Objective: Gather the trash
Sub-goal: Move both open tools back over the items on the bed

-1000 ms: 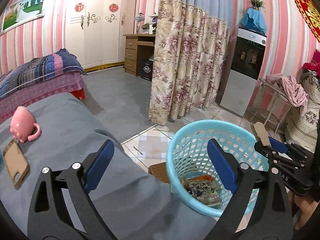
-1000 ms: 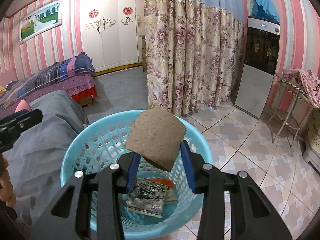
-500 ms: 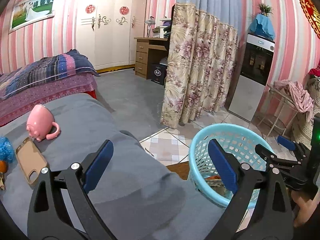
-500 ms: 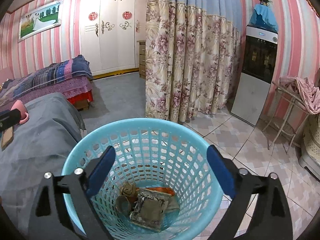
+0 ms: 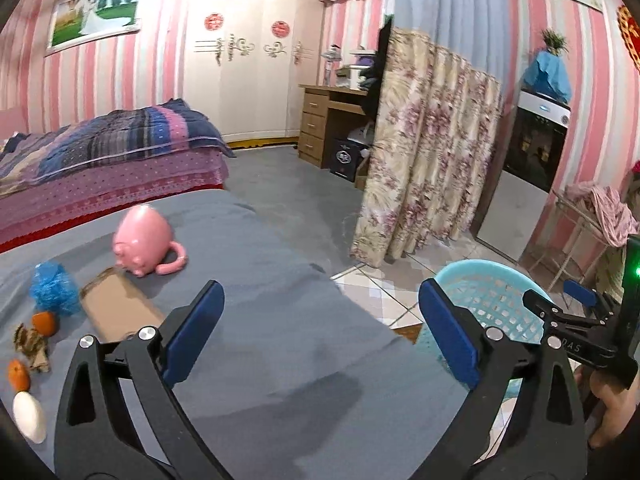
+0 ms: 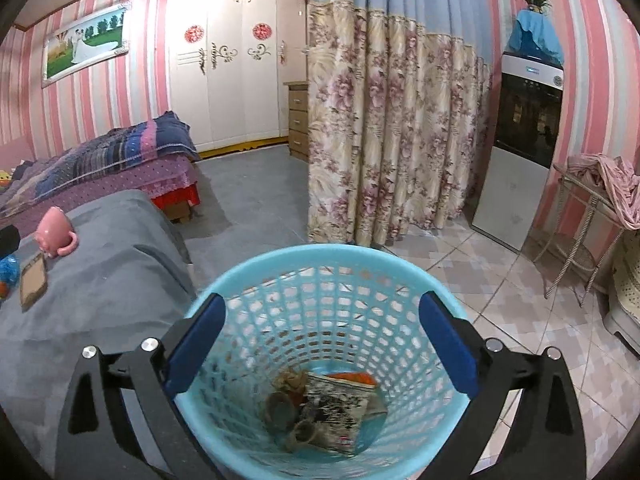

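Note:
A light blue mesh basket stands on the floor beside the grey-covered table. At its bottom lie a printed wrapper and brown cardboard scraps. My right gripper hangs over the basket with its jaws opening and nothing between them. My left gripper is open and empty above the grey cloth. At the cloth's left edge lie a crumpled brown scrap, orange peel pieces, a white oval thing and a blue mesh ball.
A pink pig-shaped mug and a brown phone case lie on the cloth. A bed stands behind, a floral curtain and a water dispenser to the right. A wire rack with clothes stands at the far right.
The right gripper opened and its brown cardboard piece dropped into the basket. The left gripper swung left, away from the basket, bringing the items on the cloth into view.

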A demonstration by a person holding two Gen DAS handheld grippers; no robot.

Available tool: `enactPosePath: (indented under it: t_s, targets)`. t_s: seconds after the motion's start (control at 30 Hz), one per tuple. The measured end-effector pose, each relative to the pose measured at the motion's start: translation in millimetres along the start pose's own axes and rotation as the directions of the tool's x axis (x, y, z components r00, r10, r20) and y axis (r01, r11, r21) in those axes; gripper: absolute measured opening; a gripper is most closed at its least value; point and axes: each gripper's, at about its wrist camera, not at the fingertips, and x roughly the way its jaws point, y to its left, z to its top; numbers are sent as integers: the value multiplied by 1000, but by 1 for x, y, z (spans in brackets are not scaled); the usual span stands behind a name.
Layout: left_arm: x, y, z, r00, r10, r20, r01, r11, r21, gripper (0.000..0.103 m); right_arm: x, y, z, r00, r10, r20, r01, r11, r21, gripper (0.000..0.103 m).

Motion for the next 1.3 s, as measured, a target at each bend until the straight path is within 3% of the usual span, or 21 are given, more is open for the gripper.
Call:
enactPosePath:
  t_s: [0.37,0.63,0.83,1.1,1.3]
  targets:
    - [-42,89,-15,990,138,-9,-138,989,-43,97,-10,84,-5,993,116,-22,-117,991,-58,96]
    - [-77,166,-50,968,245,-55,-250,961,-117,97,-23,157,-14,973,227,-51,-231,966,-120,96]
    - [-94,217,-84,939,327,-104,-340,930,-140,97,-33,205,-18,960,273,-61,-279,950,-141,98]
    - [-94,252,-112,913,364,-183,-392,907,-152,97,-31,233,-29,953,293,-72,-300,945,-129,98]
    - [-82,266,-119,912,328,-247,-378,906,-193,97,-21,233,-39,954,285,-96,-296,946,-131,98]
